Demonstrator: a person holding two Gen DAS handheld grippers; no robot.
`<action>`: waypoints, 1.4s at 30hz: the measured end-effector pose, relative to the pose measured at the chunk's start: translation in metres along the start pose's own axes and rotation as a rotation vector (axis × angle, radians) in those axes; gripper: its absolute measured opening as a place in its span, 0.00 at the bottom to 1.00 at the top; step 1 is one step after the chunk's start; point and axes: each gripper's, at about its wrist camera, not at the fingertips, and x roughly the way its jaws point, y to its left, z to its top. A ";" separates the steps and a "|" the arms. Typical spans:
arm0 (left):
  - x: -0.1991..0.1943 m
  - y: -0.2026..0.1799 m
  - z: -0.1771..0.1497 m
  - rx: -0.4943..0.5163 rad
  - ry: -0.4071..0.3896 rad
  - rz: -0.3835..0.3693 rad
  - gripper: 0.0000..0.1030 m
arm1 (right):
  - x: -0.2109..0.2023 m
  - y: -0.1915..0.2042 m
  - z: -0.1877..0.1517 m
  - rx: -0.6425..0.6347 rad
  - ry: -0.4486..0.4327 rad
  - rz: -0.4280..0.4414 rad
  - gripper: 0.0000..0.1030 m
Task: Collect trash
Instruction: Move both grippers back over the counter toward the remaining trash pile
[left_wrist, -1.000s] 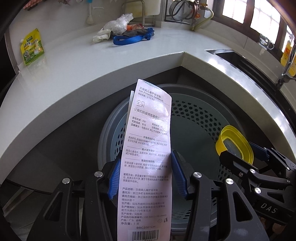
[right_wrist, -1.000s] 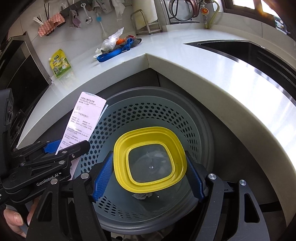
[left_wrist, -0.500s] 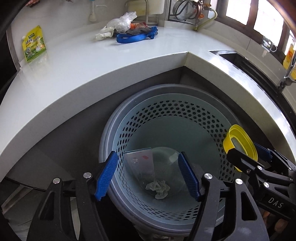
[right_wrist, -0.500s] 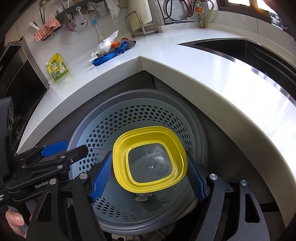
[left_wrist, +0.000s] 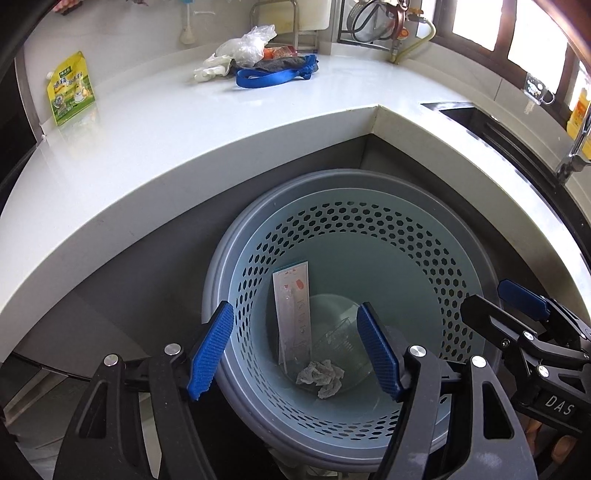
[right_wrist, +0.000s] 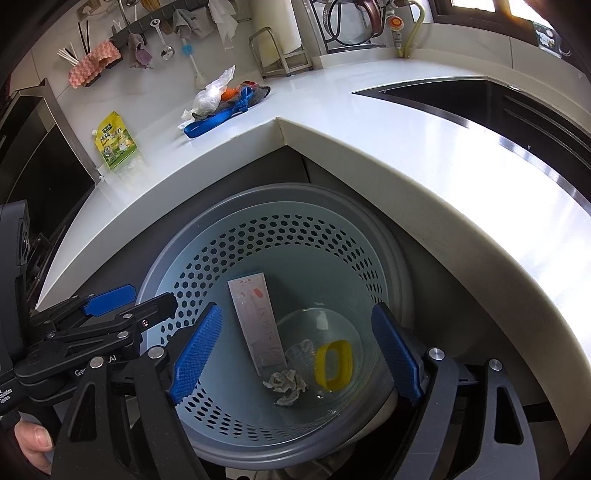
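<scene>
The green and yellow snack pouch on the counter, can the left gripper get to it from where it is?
Probably yes. The green and yellow snack pouch lies flat in the open on the white counter with nothing around it, and the left gripper, open and empty over the blue perforated bin, seems to have a free path up and left.

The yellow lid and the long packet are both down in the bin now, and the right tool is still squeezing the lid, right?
Not quite. The right tool is open and holds nothing. The right wrist view shows the yellow lid lying loose at the bottom of the bin, beside the long packet. So both are in the bin, as you said.
</scene>
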 end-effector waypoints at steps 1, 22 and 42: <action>-0.001 0.000 0.000 0.000 -0.004 0.002 0.69 | -0.001 0.000 0.000 0.001 -0.005 0.001 0.77; -0.033 0.015 0.010 -0.045 -0.135 0.008 0.92 | -0.030 0.008 0.013 -0.010 -0.101 -0.003 0.77; -0.079 0.044 0.044 -0.088 -0.319 0.053 0.94 | -0.045 0.030 0.054 -0.065 -0.191 0.003 0.77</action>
